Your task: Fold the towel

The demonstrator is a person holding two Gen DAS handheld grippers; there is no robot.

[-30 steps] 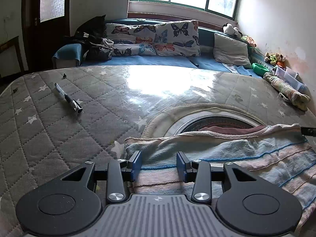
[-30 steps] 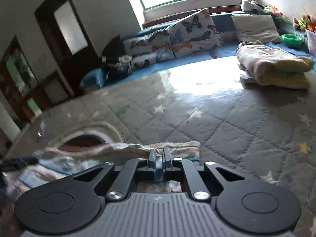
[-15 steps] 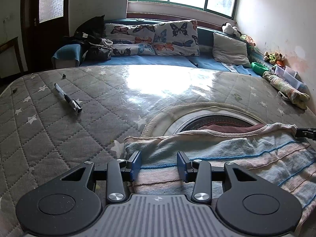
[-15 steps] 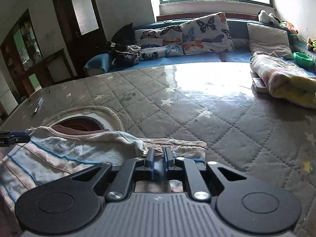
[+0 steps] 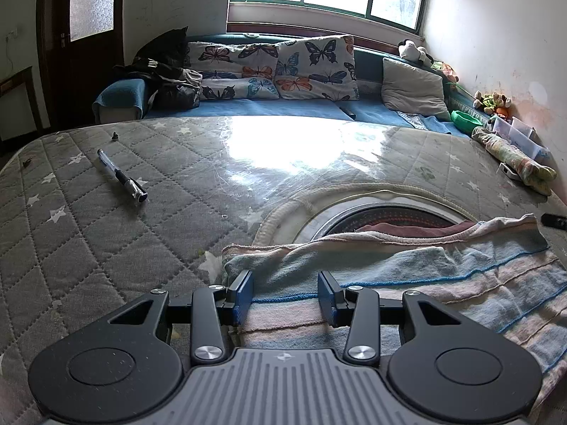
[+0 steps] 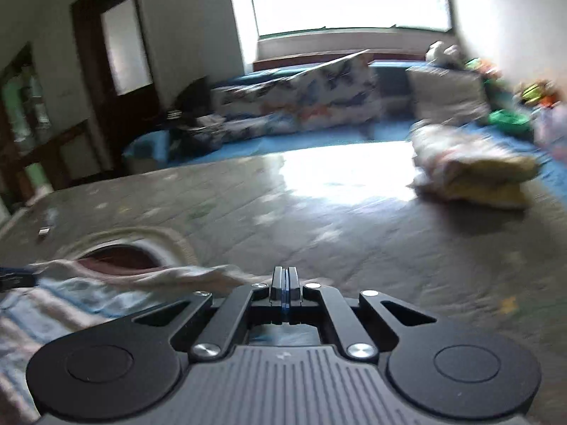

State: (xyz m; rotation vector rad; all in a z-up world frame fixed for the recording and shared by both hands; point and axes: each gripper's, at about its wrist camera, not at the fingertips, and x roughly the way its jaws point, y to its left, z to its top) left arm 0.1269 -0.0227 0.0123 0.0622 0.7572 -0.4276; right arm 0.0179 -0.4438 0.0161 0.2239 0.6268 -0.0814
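A grey quilted mattress (image 5: 106,233) with white stars fills both views, a blue sofa (image 5: 248,109) with butterfly cushions (image 5: 315,67) behind it under a bright window. The striped towel (image 5: 443,276) lies at lower right of the left view, half covering a round opening in the quilt. The left gripper (image 5: 285,294) stands open, its blue pads straddling the towel's near edge. The right gripper (image 6: 283,283) is fully closed; whether it pinches cloth cannot be told (that view is blurred). Only the left view shows a pen (image 5: 122,177) at upper left. No writing is readable.
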